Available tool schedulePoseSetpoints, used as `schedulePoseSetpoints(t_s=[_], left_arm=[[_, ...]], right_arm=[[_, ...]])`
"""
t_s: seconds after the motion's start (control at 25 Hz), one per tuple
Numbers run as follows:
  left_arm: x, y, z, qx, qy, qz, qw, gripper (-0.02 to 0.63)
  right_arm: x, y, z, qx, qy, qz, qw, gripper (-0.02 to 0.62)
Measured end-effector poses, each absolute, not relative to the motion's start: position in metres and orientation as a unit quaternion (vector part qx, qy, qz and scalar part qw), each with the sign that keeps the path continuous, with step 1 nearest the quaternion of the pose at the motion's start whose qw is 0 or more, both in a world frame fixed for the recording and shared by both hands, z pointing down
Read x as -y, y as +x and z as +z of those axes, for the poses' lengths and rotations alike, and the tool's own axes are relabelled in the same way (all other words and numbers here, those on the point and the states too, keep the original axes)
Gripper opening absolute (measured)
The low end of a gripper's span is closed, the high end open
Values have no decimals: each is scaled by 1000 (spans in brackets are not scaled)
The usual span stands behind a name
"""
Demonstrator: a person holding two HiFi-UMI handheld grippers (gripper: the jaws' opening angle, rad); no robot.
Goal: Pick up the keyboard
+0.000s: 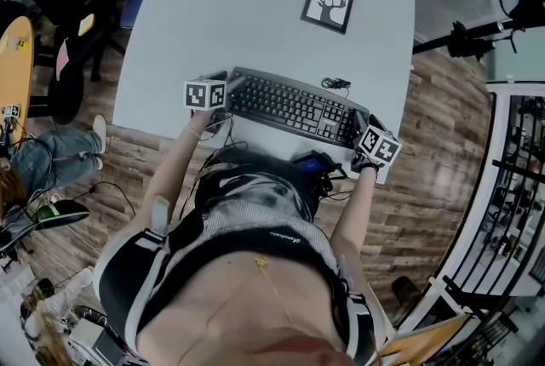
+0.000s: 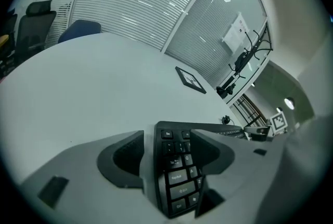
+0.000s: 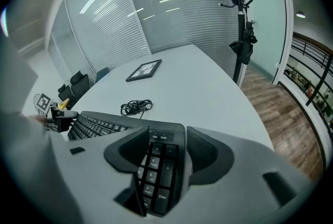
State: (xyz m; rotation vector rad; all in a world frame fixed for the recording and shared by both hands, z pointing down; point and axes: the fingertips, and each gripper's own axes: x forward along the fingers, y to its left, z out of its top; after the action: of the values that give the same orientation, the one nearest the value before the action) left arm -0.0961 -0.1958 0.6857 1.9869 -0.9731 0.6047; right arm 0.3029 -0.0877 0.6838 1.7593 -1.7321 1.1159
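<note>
Gaping left tool (image 2: 167, 140) and right tool (image 3: 166, 137) straddle keyboard (image 1: 294, 107).

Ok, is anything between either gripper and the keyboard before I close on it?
Nothing visible. The left gripper's open jaws straddle the left end of the keyboard, and the right gripper's straddle its right end. The coiled cable lies on the table beyond the keyboard's far edge, clear of both.

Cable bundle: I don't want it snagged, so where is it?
In the head view the cable bundle lies on the white table just beyond the keyboard's right half, between it and the framed picture.
</note>
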Motion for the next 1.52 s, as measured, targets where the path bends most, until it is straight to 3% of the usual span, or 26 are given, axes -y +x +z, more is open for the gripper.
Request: schedulePoseSetpoints(t_s=[0.36,0.6,1.52], left_arm=[[201,-91,695,382,779,276,413,268],[198,-82,696,368,782,286,413,267],[198,-83,690,366,789,271,412,221]], right_arm=[[96,306,694,619,620,442,189,256],[95,303,699,616,612,475,143,235],[95,304,690,645,621,436,93,219]])
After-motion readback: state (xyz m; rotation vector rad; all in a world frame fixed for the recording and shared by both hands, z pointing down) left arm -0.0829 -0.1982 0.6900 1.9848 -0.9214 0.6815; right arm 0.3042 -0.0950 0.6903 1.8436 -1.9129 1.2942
